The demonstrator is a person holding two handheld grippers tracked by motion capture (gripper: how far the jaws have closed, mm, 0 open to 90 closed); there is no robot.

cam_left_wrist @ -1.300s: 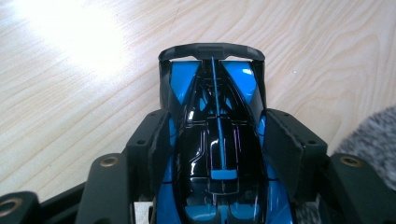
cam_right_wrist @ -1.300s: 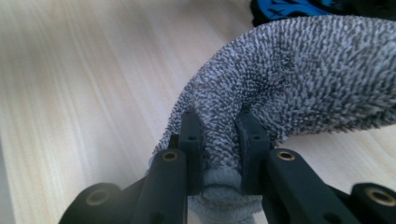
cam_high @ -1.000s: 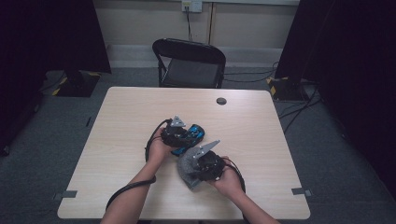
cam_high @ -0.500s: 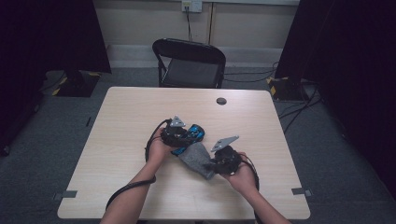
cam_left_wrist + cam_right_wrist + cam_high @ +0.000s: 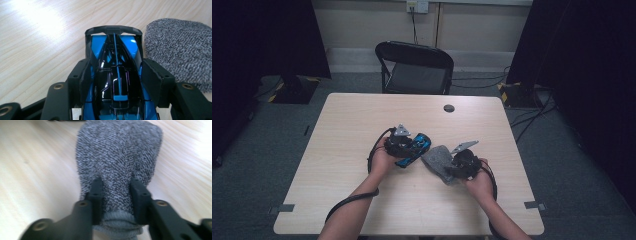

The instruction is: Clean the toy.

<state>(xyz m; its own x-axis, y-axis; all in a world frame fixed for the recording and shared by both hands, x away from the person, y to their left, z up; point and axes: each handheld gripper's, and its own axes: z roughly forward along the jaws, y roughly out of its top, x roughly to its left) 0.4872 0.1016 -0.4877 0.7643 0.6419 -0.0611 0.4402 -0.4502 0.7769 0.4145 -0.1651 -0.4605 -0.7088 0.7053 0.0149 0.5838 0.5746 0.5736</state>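
Item one: toy car (image 5: pixel 115 75), blue and black, glossy moulded plastic shell, lying near the middle of the table (image 5: pixel 337 150) just left of the sock. Your left gripper (image 5: pixel 116 77) is clamped across its body at the cabin, one jaw on each flank, rear wing pointing away from you. Expect it to be light and rigid, but the polished shell looks slippery, so keep the jaws on the flat side panels where they sit now; avoid the thin wing (image 5: pixel 113 29), which looks like the part most likely to snap or flex. Item two: grey knitted sock (image 5: pixel 117 157), soft and limp, lying on the table just right of the car with its closed toe end towards it. Your right gripper (image 5: pixel 116 195) is closed on the bunched fabric near the cuff end. Judge it very light, with no stiffness at all: the free part will sag and drag when lifted. The knit should grip well against the jaws, so a pinch on gathered material near the ribbed cuff (image 5: pixel 120 220) should hold. In the high view the car (image 5: pixel 413 148) and sock (image 5: pixel 439 159) lie near one another, whether touching cannot be told.
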